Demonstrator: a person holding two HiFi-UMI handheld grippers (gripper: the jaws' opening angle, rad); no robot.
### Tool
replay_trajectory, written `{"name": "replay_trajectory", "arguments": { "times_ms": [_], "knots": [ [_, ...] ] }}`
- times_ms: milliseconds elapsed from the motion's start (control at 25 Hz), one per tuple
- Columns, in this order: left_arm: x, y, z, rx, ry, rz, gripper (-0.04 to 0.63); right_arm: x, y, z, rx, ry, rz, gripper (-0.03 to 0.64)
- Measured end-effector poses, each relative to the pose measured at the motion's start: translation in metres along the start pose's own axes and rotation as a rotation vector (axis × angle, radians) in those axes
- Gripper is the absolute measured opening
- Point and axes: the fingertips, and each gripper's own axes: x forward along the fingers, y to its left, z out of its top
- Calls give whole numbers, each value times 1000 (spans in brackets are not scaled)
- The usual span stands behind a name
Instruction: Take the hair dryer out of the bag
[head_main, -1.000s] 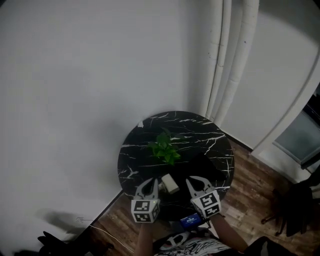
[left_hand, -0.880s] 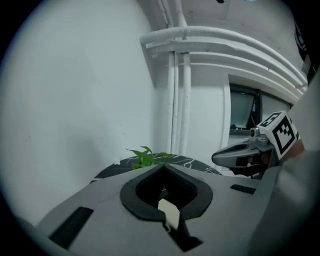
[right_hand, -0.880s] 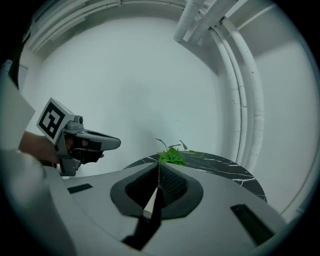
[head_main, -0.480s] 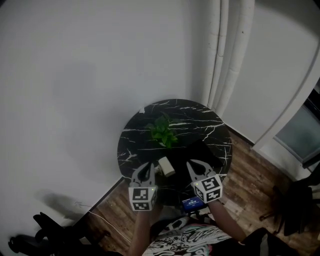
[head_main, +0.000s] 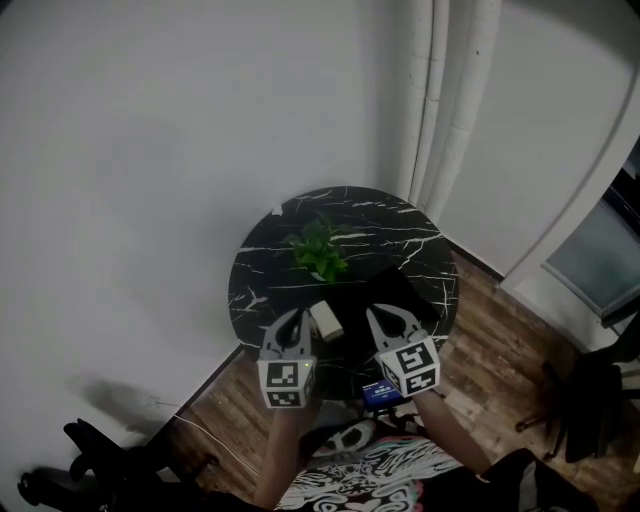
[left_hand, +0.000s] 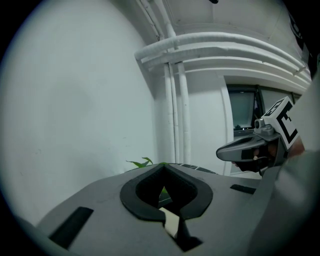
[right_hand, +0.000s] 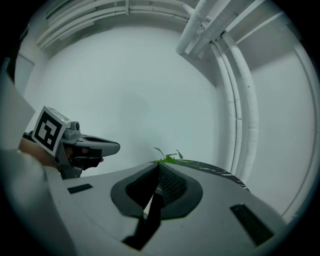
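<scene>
the left gripper and right gripper hover side by side over the near edge of a round black marble surface. both sets of fingers are pressed fully together, with nothing between them. a black bag lies on the surface just ahead of the right gripper; what it holds cannot be seen. a small pale box sits between the grippers, with a green plant beyond.

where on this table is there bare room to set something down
Bare marble lies along the table rim left of the plant and across the far side behind it. The near edge is crowded: beige box between left gripper and right gripper, dark shape, maybe the bag, behind.
</scene>
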Motion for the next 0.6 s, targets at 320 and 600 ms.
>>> {"name": "replay_trajectory", "arguments": {
  "times_ms": [320, 600],
  "knots": [
    [5, -4, 7, 0, -23, -38, 14, 6, -11, 4, 7, -17, -36, 18],
    [8, -6, 7, -2, -34, -68, 14, 3, -17, -4, -6, 7, -56, 18]
  ]
}}
